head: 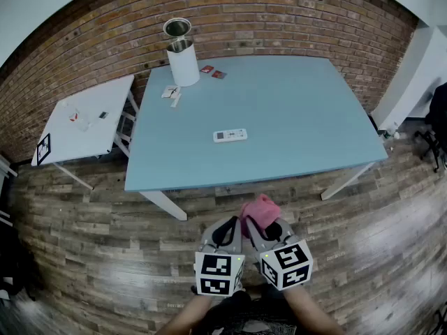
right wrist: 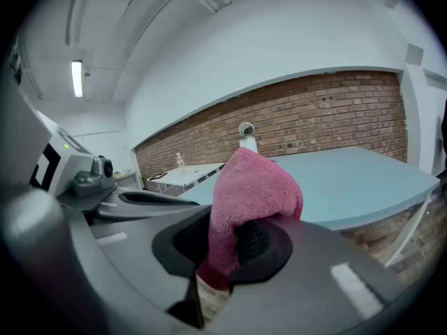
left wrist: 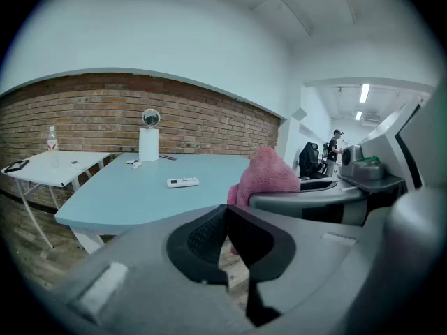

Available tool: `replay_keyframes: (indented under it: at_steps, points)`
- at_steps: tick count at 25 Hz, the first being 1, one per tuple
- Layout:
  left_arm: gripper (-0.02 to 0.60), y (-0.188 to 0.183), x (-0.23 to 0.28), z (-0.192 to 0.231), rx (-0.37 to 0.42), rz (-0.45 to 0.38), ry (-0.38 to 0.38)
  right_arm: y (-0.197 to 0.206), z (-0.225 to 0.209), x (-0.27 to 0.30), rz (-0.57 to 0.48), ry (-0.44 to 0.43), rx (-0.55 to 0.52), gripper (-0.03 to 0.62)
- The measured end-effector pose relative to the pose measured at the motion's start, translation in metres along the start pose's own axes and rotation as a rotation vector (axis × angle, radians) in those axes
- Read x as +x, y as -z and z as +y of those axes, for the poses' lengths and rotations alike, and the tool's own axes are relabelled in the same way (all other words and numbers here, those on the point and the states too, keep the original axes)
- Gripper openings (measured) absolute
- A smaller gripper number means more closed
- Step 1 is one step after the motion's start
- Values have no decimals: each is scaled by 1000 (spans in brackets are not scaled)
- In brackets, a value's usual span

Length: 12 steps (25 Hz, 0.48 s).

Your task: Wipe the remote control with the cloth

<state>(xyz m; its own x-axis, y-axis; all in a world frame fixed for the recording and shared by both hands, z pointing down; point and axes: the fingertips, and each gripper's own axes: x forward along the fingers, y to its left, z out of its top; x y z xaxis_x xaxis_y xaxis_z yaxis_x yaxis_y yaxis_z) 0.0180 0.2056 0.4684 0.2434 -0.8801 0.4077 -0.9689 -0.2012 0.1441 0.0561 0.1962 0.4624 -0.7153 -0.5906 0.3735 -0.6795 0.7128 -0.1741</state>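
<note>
A white remote control lies flat near the middle of the light blue table; it also shows as a small white bar in the left gripper view. My right gripper is shut on a pink cloth, which bunches up above the jaws. The left gripper is shut with nothing in it, close beside the right one. Both are held over the wooden floor, in front of the table's near edge and well short of the remote.
A white cylinder with a round mirror stands at the table's far left corner, with small cards and red items nearby. A white side table stands to the left. A brick wall runs behind. White table legs reach the floor.
</note>
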Motion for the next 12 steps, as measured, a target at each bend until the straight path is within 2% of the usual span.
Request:
replay_keyframes:
  at_steps: [12]
  points:
    - [2, -5, -6, 21, -13, -15, 24, -6, 20, 15, 3, 7, -1, 64]
